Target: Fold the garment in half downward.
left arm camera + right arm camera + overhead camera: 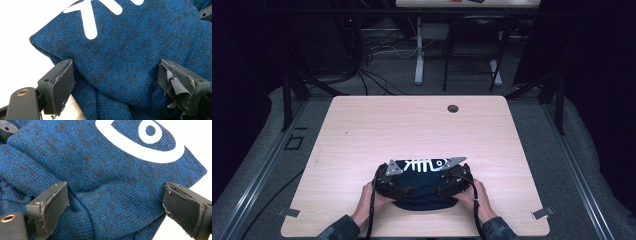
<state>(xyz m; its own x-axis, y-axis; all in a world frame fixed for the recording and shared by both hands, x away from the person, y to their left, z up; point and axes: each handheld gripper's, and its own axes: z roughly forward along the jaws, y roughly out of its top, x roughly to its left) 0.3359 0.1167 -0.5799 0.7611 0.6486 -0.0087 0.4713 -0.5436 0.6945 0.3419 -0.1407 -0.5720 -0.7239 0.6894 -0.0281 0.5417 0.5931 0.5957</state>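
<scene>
Table [362, 130], pale wood. Blue knit [424, 196] with white fishbone print lies at its near edge, bunched between both claws. Left claw [117, 82] spread wide, knit filling the gap between its jaws. Right claw [117, 205] likewise wide over the knit's eye-print end.

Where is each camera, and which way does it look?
High view: above the person's side, looking forward and down at the table; hands and both grippers show.
Left gripper view: rides the left gripper, looking along its open jaws at the blue cloth.
Right gripper view: rides the right gripper, jaws open.
All share the cloth's white fish print.
</scene>
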